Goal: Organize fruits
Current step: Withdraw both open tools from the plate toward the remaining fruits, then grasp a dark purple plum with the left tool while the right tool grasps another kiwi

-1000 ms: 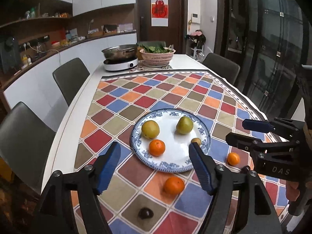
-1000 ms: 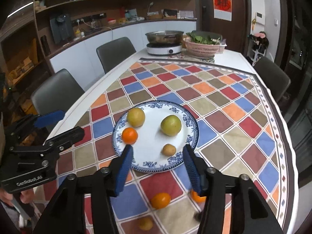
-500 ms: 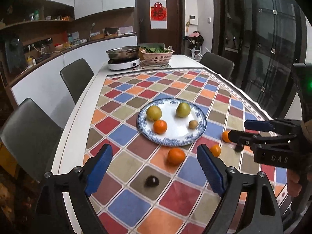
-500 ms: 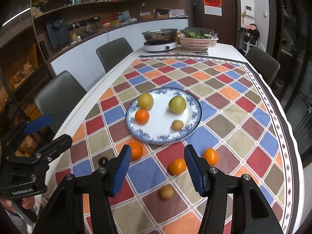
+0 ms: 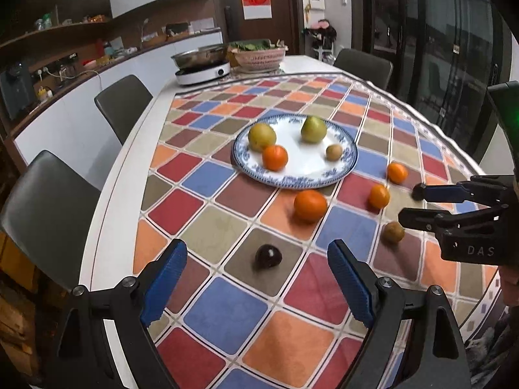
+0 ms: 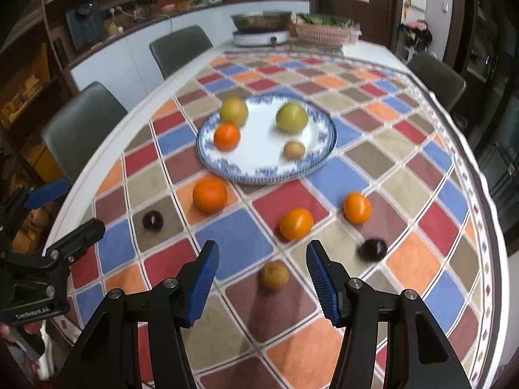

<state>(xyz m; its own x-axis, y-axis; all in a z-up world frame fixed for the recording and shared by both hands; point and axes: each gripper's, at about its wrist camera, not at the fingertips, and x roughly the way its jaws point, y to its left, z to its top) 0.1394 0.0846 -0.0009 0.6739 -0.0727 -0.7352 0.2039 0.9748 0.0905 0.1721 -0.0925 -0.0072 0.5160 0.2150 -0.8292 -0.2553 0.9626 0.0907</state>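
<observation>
A blue-rimmed white plate [image 5: 292,183] [image 6: 259,178] holds two yellow-green fruits, an orange [image 5: 275,158] and a small brown fruit. Loose on the checkered cloth lie a big orange [image 5: 310,205] [image 6: 210,194], two small oranges [image 6: 296,223] [image 6: 357,207], a brown fruit [image 6: 274,275] [image 5: 393,232] and two dark plums [image 5: 268,256] [image 6: 373,249]. My left gripper [image 5: 257,253] [image 6: 81,206] hovers open, with the nearer plum seen between its fingertips, untouched. My right gripper [image 6: 262,251] [image 5: 410,204] stands open over the brown fruit, not pressing it.
At the table's far end stand an induction cooker with a pan [image 5: 202,68] and a pink basket of greens [image 5: 259,53]. Grey chairs [image 5: 123,103] [image 6: 84,126] line the left side, and another [image 6: 438,77] stands at the right. The white table edge [image 5: 107,214] runs close on the left.
Both grippers have drawn back toward the near end and sunk lower, so the plate looks farther off and the loose fruits have come into view. The left jaws have spread wider.
</observation>
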